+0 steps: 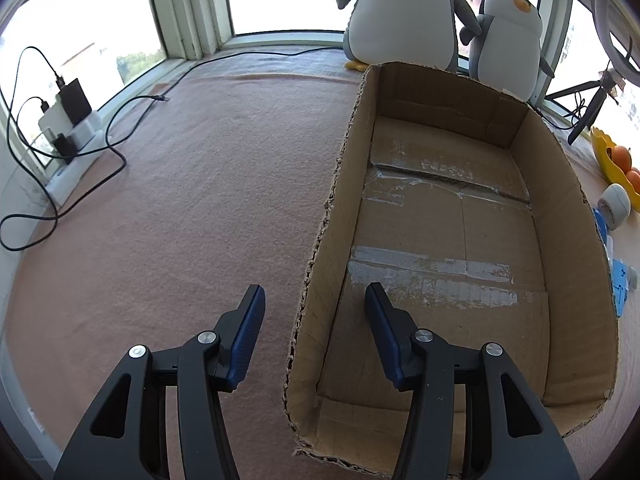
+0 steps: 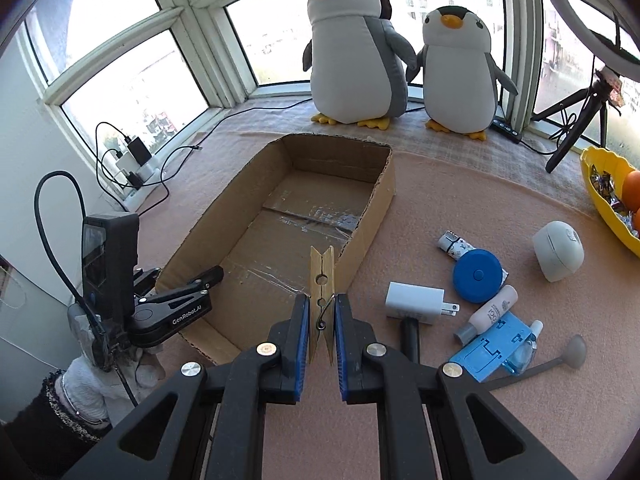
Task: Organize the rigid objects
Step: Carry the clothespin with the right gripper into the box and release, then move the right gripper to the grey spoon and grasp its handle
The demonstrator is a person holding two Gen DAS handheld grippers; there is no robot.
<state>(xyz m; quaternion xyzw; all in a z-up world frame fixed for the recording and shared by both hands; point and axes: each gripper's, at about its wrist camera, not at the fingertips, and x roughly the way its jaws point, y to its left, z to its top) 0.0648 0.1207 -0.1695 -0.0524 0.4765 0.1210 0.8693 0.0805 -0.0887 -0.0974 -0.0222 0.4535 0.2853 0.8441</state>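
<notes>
An empty open cardboard box [image 1: 552, 240] [image 2: 372, 200] lies on the pink cloth. My right gripper [image 2: 322, 300] is shut on a wooden clothespin [image 2: 322, 270], held upright above the box's near right wall. My left gripper [image 1: 316, 296] is open and empty, straddling the box's left wall near its front; it also shows in the right wrist view [image 2: 200, 280] at the box's near left corner. Loose items lie right of the box: a white charger plug [image 2: 416, 302], a blue round tape measure [image 2: 478, 276], a small white bottle [image 2: 490, 312], a blue plastic piece [image 2: 494, 346].
Two plush penguins [image 2: 356, 52] [image 2: 458, 68] stand at the window behind the box. A yellow fruit bowl [image 2: 600, 188] is at far right, a white rounded case [image 2: 558, 256] near it. A power strip with chargers and cables [image 1: 68, 132] lies at left. A tripod [image 2: 576, 120] stands at back right.
</notes>
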